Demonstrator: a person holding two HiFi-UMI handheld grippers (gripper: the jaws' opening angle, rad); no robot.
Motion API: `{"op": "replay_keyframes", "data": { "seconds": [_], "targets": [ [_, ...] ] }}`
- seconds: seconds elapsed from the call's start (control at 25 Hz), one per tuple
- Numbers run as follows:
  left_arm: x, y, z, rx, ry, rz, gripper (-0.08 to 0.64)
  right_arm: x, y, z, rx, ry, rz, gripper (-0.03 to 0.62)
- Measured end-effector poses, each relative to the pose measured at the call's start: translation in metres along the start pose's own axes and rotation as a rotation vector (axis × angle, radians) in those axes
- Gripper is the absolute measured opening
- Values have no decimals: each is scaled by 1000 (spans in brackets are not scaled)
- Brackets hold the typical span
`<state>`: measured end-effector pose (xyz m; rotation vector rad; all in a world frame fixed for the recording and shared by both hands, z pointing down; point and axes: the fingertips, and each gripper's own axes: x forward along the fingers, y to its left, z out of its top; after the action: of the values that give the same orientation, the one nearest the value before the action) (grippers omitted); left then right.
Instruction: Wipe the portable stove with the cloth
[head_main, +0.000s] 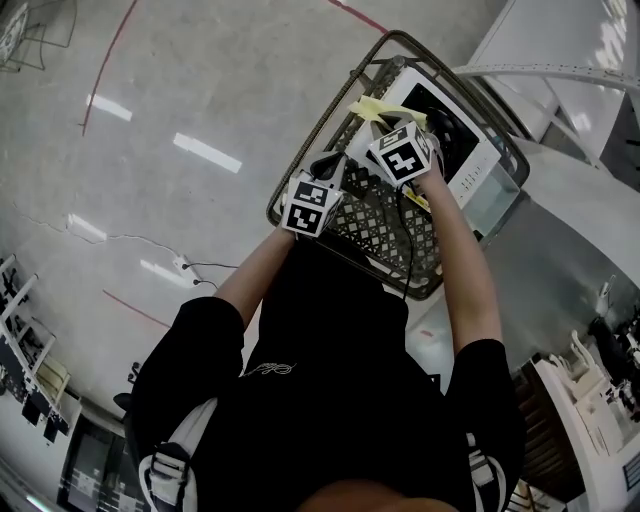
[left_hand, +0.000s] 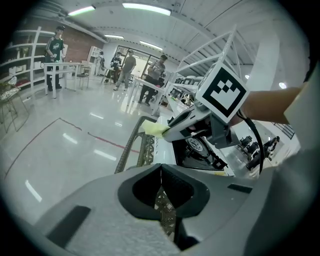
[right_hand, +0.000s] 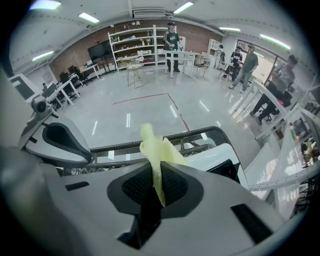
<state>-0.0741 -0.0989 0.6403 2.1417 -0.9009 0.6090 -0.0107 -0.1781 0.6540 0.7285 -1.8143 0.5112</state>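
Jaws of outstretched right gripper (right_hand: 158, 175) pinch cloth (right_hand: 156, 145).

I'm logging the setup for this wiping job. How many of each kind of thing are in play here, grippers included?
grippers: 2 (left gripper, right gripper)
yellow cloth: 1
portable stove: 1
wire basket: 1
Total: 5
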Motion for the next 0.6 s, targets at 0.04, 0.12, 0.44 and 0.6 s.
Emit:
{"op": "replay_keyframes", "data": {
  "seconds": [0.04,0.12,0.44,0.6],
  "targets": [
    [-3,1,-3,-2,0,4,18,0,5,-1,-6,-1,2,36],
    [-7,1,-10,-3,1,10,18,0,15,-3,-36,3,10,44],
    [-18,-8,-28,6,1,14,18,0,42,-10,-91,20,35,44],
    [-25,-15,-38,12,7,15,18,0,55,-10,-130,52,47,40]
  ]
}}
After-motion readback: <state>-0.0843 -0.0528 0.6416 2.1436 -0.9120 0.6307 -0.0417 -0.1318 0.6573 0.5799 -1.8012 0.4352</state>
